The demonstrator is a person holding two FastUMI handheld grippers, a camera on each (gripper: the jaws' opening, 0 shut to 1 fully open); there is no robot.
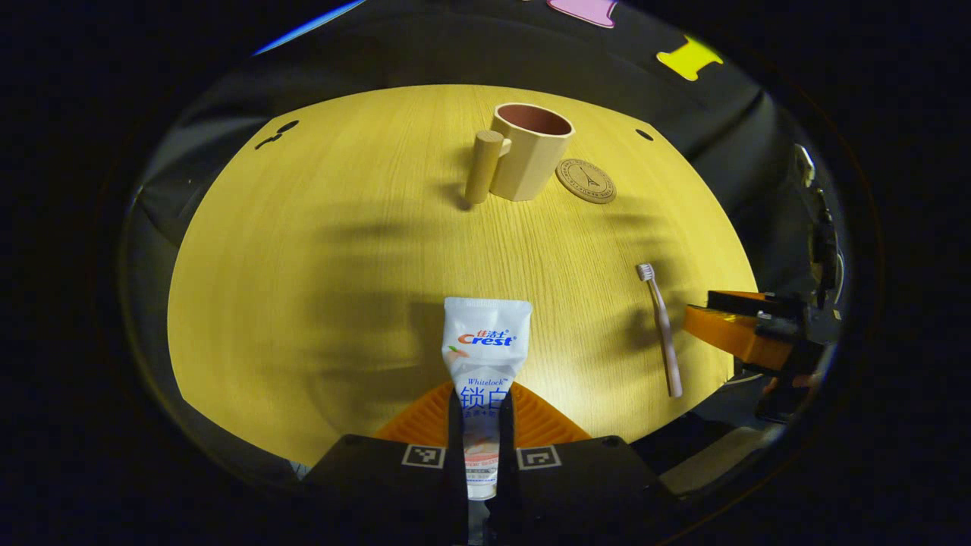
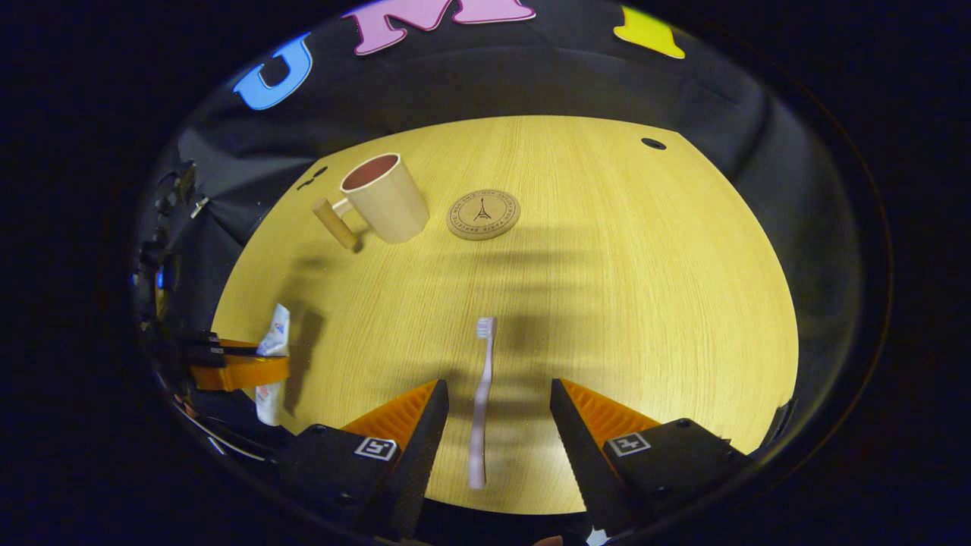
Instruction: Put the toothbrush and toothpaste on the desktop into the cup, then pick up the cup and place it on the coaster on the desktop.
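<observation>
My left gripper [image 1: 482, 413] is shut on a white toothpaste tube [image 1: 485, 356], which sticks up above the wooden desktop [image 1: 318, 250]. Far ahead stands the beige cup [image 1: 531, 152] with its wooden peg handle, and the round coaster [image 1: 585, 180] lies just right of it. The pale toothbrush [image 1: 661, 326] lies flat to the right. In the right gripper view, my right gripper [image 2: 497, 402] is open with the toothbrush [image 2: 482, 402] lying on the desktop between its fingers, bristles pointing away. The cup [image 2: 387, 199] and coaster [image 2: 483, 214] sit at the far side. The left gripper [image 2: 239, 371] holds the tube [image 2: 273, 356] at the left.
Small dark holes [image 2: 652, 143] mark the desktop's far corners. The black booth cloth hangs behind the table. The other gripper [image 1: 747, 330] shows at the right edge of the left gripper view, near the toothbrush handle.
</observation>
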